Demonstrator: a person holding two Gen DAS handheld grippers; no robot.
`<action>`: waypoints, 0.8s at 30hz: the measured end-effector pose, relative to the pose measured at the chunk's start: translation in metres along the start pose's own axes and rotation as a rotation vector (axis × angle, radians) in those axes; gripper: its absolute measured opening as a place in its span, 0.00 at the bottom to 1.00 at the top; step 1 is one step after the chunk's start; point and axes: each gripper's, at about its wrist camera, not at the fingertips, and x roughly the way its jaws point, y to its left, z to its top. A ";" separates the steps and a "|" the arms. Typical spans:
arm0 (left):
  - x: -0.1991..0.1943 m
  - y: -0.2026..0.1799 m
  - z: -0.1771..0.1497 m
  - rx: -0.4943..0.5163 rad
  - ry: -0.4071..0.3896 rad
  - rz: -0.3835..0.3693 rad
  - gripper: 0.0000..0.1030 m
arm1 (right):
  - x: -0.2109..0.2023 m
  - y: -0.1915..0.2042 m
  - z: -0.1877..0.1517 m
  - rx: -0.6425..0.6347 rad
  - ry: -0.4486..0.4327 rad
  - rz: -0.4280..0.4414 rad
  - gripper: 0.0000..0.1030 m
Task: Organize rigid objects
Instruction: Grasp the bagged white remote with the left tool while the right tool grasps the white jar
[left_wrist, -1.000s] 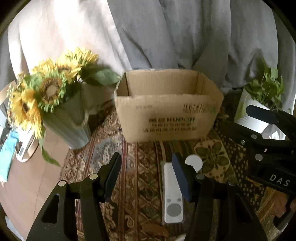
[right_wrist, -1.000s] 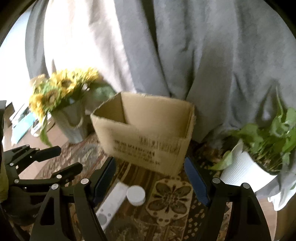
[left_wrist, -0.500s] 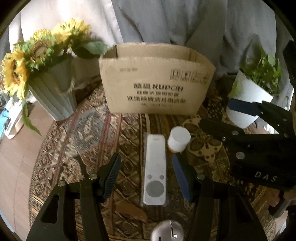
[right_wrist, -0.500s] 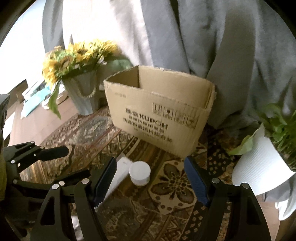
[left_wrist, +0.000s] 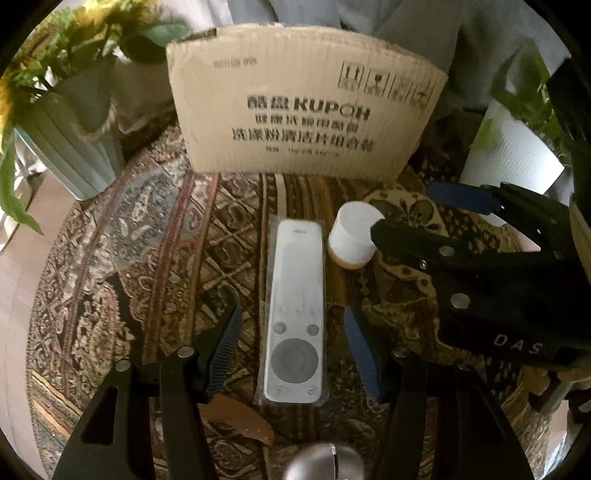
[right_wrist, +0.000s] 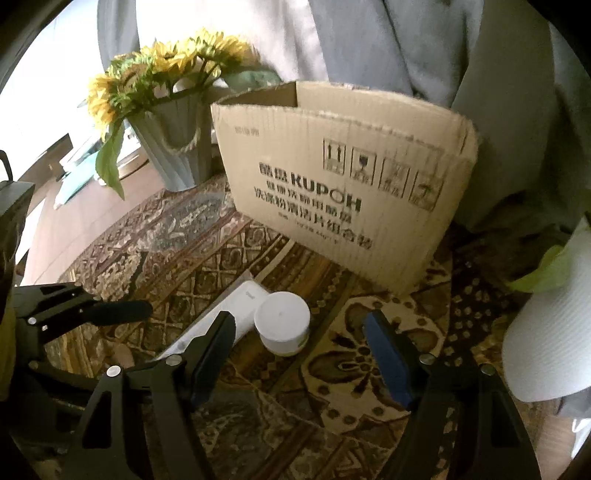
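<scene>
left hand-held gripper: jaws apart, straddling the white remote lying flat on the patterned tabletop, pads clear of it | right hand-held gripper: jaws apart, just been closing; white jar between the fingertips, untouched | cardboard box beyond both; sunflower vase to the far left

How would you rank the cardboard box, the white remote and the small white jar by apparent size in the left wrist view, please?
1. cardboard box, clearly largest.
2. white remote, nearer the camera, which flatters it.
3. small white jar, smallest, partly hidden.
</scene>
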 end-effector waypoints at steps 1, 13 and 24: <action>0.003 0.000 -0.001 0.000 0.012 -0.003 0.55 | 0.003 -0.001 -0.001 0.000 0.006 0.006 0.70; 0.028 0.002 -0.001 -0.028 0.084 -0.011 0.48 | 0.030 -0.004 0.001 -0.017 0.052 0.059 0.66; 0.028 0.004 0.000 -0.009 0.072 -0.012 0.37 | 0.053 -0.004 -0.001 0.014 0.090 0.081 0.44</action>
